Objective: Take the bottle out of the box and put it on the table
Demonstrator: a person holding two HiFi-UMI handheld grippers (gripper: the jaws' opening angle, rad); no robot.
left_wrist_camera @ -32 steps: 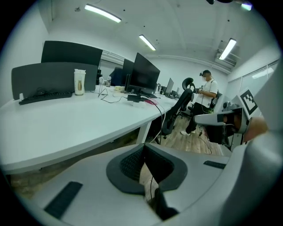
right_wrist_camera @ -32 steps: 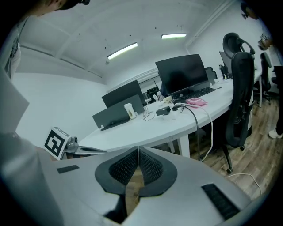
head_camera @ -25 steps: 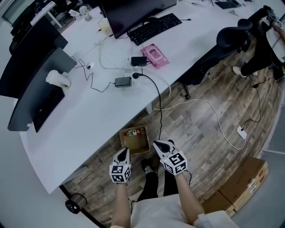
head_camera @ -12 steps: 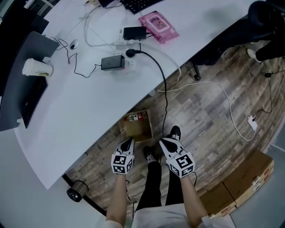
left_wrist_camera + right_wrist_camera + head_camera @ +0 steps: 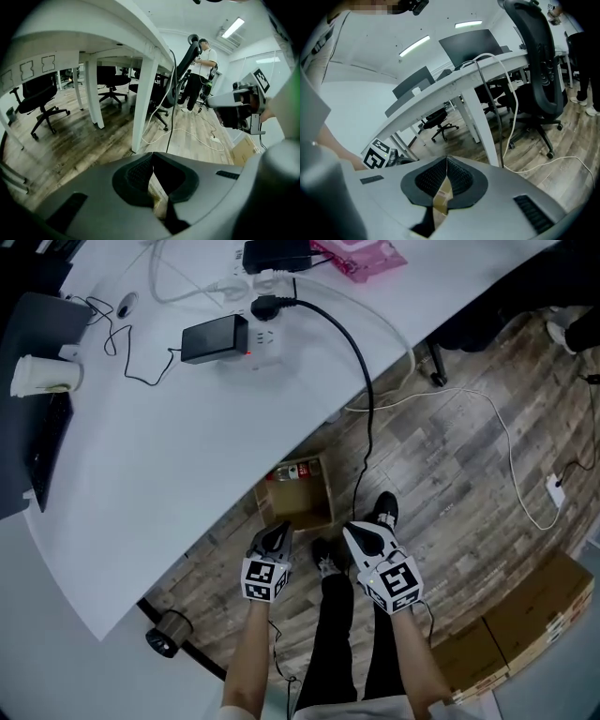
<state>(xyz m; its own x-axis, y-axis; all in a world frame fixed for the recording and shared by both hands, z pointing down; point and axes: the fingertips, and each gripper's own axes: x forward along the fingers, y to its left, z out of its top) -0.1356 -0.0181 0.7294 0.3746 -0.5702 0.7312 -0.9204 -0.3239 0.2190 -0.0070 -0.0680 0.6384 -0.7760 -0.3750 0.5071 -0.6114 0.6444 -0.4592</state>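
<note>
A curved white desk stands over a grey-brown wood-plank floor. An open brown cardboard box sits on the floor at the desk's edge, and the red-labelled bottle lies at its far end. 2 grippers hover near the box: the left gripper has its jaws pressed together on nothing, and the right gripper is the same

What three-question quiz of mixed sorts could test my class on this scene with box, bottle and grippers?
1. True or false: the bottle lies on the table.
2. Where is the box? A: on the floor. B: on a shelf. C: on the table.
3. Fill in: the fingers of the left gripper and right gripper are ____.
Key: 1 false; 2 A; 3 shut.
</note>
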